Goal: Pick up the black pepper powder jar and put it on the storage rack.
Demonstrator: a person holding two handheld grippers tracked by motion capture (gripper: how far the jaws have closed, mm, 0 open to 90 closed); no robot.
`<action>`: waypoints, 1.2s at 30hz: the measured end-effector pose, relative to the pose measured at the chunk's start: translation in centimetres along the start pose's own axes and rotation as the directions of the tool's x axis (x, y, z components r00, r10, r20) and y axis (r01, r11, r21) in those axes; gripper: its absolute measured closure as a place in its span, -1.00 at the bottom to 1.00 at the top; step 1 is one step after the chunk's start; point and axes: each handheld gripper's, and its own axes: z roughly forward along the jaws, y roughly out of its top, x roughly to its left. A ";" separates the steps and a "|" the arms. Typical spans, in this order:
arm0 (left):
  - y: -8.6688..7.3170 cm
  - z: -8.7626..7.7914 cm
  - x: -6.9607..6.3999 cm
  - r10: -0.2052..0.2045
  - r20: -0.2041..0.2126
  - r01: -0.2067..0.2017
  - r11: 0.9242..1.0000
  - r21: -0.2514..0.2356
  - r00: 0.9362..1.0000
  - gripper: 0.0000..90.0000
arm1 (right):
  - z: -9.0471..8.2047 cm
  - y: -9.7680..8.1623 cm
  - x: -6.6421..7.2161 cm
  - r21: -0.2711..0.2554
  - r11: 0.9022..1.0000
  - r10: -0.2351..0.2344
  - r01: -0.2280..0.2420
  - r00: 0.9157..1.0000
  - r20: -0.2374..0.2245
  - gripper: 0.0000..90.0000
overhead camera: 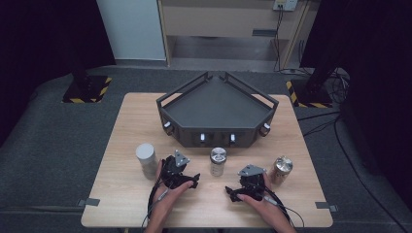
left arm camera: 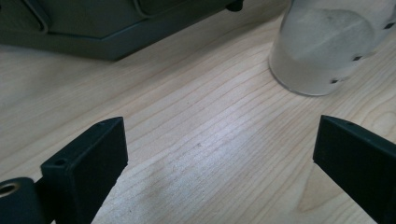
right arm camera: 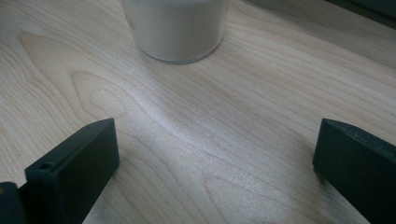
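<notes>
black grippers [overhead camera: 194, 180], grey three-cornered plates, trailing cables

High view overlooks table [overhead camera: 121, 145] (gripper views close).

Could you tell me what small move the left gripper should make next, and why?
Probably ease the left gripper forward toward the middle jar. Its jaws stand wide apart with only bare table between them, and in the left gripper view the jar stands ahead and off to one side.
</notes>
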 end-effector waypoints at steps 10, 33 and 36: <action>1.0 -1.8 0.0 0.009 0.000 -0.009 1.000 -0.025 1.000 -0.95 | 0.0 0.0 0.0 -0.001 1.000 0.002 -0.002 1.000 0.001 -0.99; 2.9 -4.7 0.6 0.037 -0.002 -0.037 0.998 -0.052 0.999 -0.95 | 0.0 -0.1 0.2 -0.001 1.000 0.008 -0.008 1.000 0.008 -0.99; 3.1 -5.2 0.7 0.040 -0.007 -0.040 0.998 -0.057 0.999 -0.95 | 0.0 -0.1 0.2 -0.001 1.000 0.008 -0.008 1.000 0.009 -0.99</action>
